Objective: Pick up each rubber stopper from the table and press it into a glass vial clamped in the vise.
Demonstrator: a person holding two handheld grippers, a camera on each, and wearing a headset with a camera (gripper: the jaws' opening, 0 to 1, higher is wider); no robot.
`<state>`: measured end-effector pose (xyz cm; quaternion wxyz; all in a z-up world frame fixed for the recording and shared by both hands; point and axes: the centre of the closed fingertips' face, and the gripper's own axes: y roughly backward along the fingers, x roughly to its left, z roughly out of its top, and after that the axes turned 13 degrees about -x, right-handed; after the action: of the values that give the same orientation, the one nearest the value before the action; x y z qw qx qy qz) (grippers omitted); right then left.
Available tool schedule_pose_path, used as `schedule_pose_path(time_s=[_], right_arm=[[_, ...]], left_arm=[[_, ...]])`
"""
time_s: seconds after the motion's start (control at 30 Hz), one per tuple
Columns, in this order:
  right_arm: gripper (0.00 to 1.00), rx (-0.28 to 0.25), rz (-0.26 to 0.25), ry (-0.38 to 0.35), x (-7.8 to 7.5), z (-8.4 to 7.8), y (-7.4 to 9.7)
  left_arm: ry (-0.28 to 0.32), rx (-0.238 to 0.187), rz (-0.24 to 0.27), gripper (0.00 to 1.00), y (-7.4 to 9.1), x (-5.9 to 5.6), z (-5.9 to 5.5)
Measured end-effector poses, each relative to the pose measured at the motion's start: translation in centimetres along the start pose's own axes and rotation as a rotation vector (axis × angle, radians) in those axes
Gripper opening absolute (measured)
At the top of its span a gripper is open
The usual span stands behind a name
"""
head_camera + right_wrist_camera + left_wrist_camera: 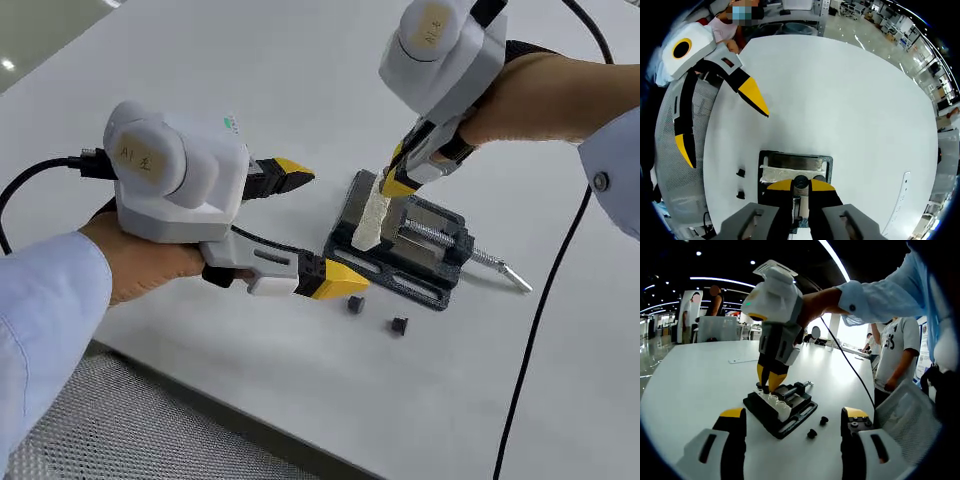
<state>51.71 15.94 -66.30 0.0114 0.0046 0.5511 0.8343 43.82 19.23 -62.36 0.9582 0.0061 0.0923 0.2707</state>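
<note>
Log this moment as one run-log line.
right gripper shut on stopper over vials in vise | left gripper open beside vise | two stoppers on table

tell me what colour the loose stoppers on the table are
Black, both loose stoppers; the head view shows them best.

Left gripper, right gripper: white housings, black jaws tipped yellow, black cables. Light-blue sleeves lower left, right edge.

Your vise is matt dark metal, its screw bright and shiny; stoppers matt black, vials clear glass, table smooth white.
</note>
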Motion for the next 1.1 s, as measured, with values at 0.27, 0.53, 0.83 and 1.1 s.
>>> schedule_pose_path(time_s=[0.27,0.53,0.83,1.1], right_arm=[[0.12,-0.005,-0.004,0.017,0.3,-0.2,0.5],[0.05,-0.034,-0.013,0.042,0.3,0.2,1.2],[0.0,-0.04,-0.023,0.066,0.1,0.5,0.7],[0.0,-0.039,-0.018,0.069,0.1,0.4,0.4]], left_arm=[[0.001,0.001,0.001,0.75,0.0,0.0,0.0],[0.0,0.001,-0.003,0.75,-0.1,-0.1,0.0],[0.001,0.0,0.002,0.74,0.1,0.1,0.0],[0.004,-0.002,0.004,0.75,0.2,0.1,0.0]])
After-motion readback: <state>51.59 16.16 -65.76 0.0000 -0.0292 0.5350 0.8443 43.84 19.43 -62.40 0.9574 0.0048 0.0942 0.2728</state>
